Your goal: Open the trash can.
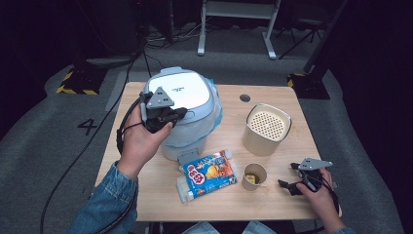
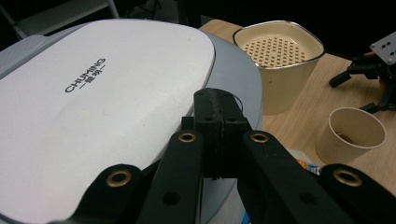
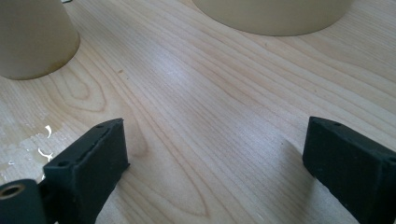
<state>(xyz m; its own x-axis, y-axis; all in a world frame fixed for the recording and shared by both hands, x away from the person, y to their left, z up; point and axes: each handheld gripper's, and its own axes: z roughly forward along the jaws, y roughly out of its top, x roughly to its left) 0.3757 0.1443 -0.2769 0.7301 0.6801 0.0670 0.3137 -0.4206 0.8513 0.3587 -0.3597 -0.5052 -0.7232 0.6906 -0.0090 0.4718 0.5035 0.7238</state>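
A white-lidded appliance (image 1: 182, 92) wrapped in a clear bag stands at the table's back left. My left gripper (image 1: 181, 113) hovers over the lid's front edge, jaws shut with nothing between them. In the left gripper view the closed tips (image 2: 219, 114) lie just above the white lid (image 2: 93, 107), which is marked CHUMING. My right gripper (image 1: 286, 175) rests low at the front right, open, just right of a paper cup (image 1: 254, 176). Bare wood lies between its pads (image 3: 88, 161) in the right gripper view, where the gripper (image 3: 217, 158) is empty.
A cream container with a perforated top (image 1: 267, 127) stands right of centre. A colourful snack packet (image 1: 208, 174) lies at the front middle. The paper cup (image 3: 32, 37) and the container's base (image 3: 275, 14) sit ahead of the right gripper. The wooden table (image 1: 287, 100) has a round grommet hole at the back.
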